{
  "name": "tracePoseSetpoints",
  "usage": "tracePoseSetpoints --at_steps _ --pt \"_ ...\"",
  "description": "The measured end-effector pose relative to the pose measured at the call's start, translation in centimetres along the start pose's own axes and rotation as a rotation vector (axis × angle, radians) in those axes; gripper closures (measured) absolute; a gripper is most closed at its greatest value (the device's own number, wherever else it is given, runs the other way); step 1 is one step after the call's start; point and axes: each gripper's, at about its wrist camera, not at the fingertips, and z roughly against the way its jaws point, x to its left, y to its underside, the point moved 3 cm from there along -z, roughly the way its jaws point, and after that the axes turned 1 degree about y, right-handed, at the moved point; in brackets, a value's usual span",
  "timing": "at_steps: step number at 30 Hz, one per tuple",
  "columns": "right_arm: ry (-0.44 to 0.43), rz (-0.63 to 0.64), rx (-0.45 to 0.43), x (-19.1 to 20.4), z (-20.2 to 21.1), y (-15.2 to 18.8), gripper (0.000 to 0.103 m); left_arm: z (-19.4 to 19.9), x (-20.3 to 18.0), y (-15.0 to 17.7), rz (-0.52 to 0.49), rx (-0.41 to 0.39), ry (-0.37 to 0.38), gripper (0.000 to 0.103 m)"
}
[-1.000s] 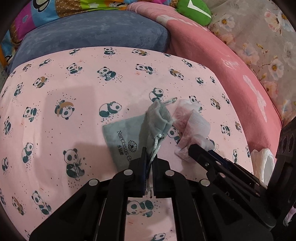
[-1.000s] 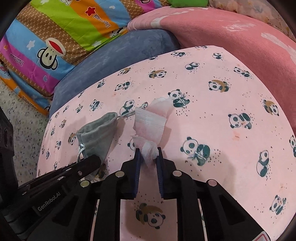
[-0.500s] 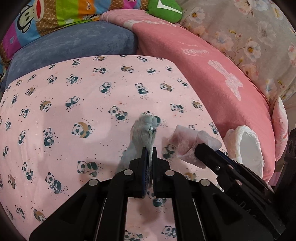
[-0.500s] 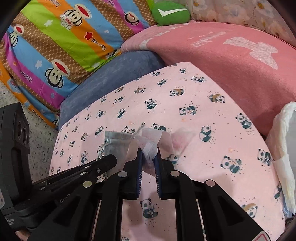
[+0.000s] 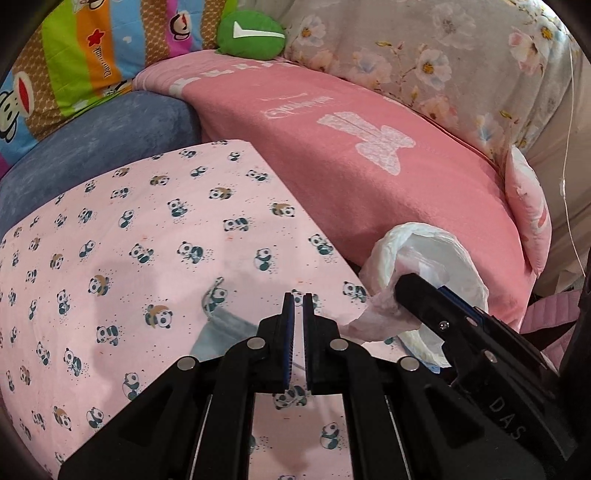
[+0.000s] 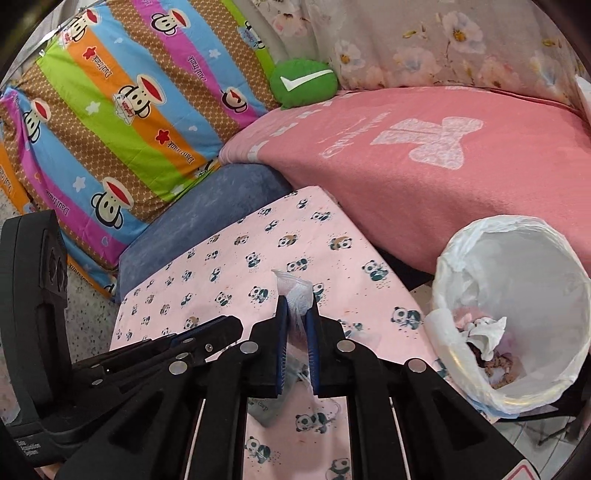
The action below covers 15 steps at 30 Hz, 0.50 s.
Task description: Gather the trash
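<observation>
— Two sets of jaws. What is each one doing?

— The right gripper (image 6: 295,306) is pinching a crumpled pink-and-white plastic wrapper (image 6: 291,286). Its jaws are pressing on the wrapper's middle, one end is poking up past the tips, and the rest is trailing down between the fingers.

— And the left gripper (image 5: 299,301)?

— Its jaws are sitting almost pressed together, leaving only a narrow slit. A thin cord seems to be running into that slit. A grey drawstring pouch (image 5: 221,332) is showing just beside and under the left finger, with its cord loop curling out above it. I am not managing to tell whether the pouch is hanging free or touching the cloth.

— Where are the two grippers sitting relative to each other?

— In the left wrist view the right gripper (image 5: 402,286) is reaching in from the right with the wrapper (image 5: 373,321) drooping from it. In the right wrist view the left gripper (image 6: 232,325) is lying just to the left.

— What is lying around them?

— A panda-print sheet (image 5: 147,221) is spreading out beneath both. A trash bin (image 6: 535,288) lined with a white bag is standing off the sheet's right edge, right of the wrapper and apart from it. Crumpled white tissue (image 6: 487,328) and brown scraps are lying inside. Beyond, a pink blanket (image 5: 369,166), a blue cushion (image 5: 110,129), a striped monkey pillow (image 6: 129,110) and a green check-mark cushion (image 5: 251,35) are crowding together.
</observation>
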Motion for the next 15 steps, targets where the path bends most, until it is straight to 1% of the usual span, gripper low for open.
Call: tracePoseSetpoints --at_steps 1,4,8,15 --pt "0.008 -0.009 -0.018 -1.0 1.1 -0.2 0.092 0.0 -0.9 -0.2 -0.013 -0.003 0.006 0.099" --pt "0.018 -0.028 -0.040 -2.4 2.6 -0.5 0.092 0.2 -2.9 -0.3 -0.046 -0.009 0.022 0.099" --pt "0.041 -0.066 -0.079 -5.4 5.1 -1.0 0.092 0.2 -5.6 -0.7 -0.090 -0.015 0.045 0.099" --pt "0.077 -0.145 -0.124 -10.5 7.8 -1.3 0.092 -0.3 -9.6 -1.2 -0.149 -0.012 0.078 0.099"
